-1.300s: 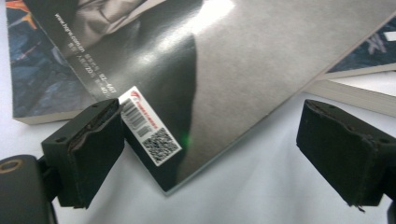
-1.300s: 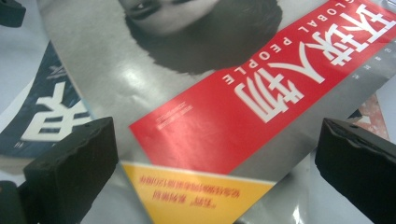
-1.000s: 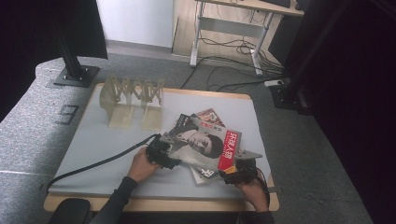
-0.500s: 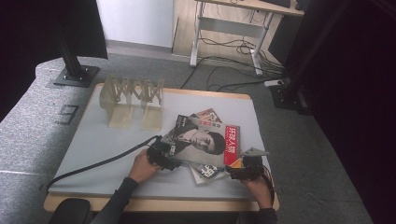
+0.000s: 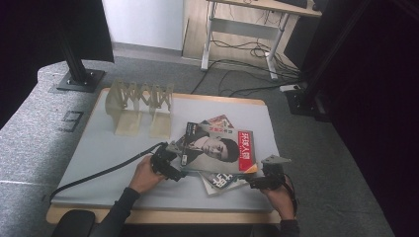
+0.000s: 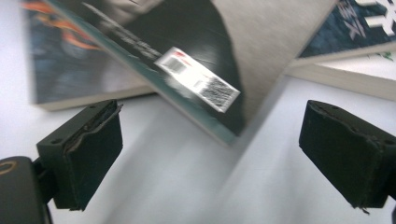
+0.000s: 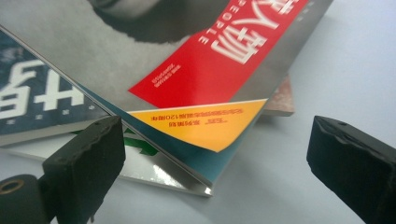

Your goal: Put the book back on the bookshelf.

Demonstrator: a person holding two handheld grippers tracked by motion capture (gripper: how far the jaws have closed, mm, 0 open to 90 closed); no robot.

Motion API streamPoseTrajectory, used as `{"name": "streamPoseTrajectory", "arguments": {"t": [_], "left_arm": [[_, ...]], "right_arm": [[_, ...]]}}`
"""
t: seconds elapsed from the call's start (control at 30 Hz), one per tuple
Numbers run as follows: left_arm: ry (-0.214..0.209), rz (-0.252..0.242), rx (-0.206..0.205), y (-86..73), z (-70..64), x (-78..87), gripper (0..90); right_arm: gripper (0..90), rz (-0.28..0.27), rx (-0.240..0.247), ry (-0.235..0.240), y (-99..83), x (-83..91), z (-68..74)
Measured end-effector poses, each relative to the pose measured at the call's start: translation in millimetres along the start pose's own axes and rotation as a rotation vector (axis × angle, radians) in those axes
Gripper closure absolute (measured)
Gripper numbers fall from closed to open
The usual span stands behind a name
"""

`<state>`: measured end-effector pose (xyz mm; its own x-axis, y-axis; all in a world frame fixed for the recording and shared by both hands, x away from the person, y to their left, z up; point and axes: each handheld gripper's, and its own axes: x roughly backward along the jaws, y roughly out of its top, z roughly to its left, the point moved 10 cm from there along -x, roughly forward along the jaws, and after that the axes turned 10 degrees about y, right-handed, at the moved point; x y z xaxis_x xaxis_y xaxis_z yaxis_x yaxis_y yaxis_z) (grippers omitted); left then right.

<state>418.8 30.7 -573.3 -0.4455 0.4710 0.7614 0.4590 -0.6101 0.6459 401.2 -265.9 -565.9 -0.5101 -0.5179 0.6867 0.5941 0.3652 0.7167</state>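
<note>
Magazine (image 5: pixel 217 148) tops an untidy stack, corners overhanging for easy pinching. Left hand-held gripper (image 6: pixel 210 154) and right hand-held gripper (image 7: pixel 215 158) flank those corners, jaws wide, holding nothing.

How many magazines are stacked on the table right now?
3 that I can tell. The portrait magazine lies on top, a red-covered magazine pokes out behind its far edge, and a dark-covered magazine sticks out at the near edge. Others may be hidden underneath.

A pale wooden accordion rack (image 5: pixel 141 98) stands at the far left of the table (image 5: pixel 99 148), on its grey mat. Beyond, cables (image 5: pixel 237 66) sprawl across the carpet under a white-legged desk (image 5: pixel 217 29).
</note>
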Motion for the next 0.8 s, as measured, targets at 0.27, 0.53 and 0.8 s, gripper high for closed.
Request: {"name": "streamPoseTrajectory", "arguments": {"t": [0.27,0.53,0.8], "left_arm": [[0.002,-0.065,0.066,28.2,20.3,7.5,13.5],[0.010,-0.035,0.060,34.3,22.7,-13.2,12.1],[-0.014,-0.017,0.093,32.4,21.0,-32.8,12.3]], "right_arm": [[4.3,-0.040,0.026,0.000,28.2,10.6,0.5],[6.2,-0.011,0.010,-0.005,39.4,-17.4,-9.8],[12.1,0.015,0.001,-0.010,42.2,-41.5,-14.8]]}}
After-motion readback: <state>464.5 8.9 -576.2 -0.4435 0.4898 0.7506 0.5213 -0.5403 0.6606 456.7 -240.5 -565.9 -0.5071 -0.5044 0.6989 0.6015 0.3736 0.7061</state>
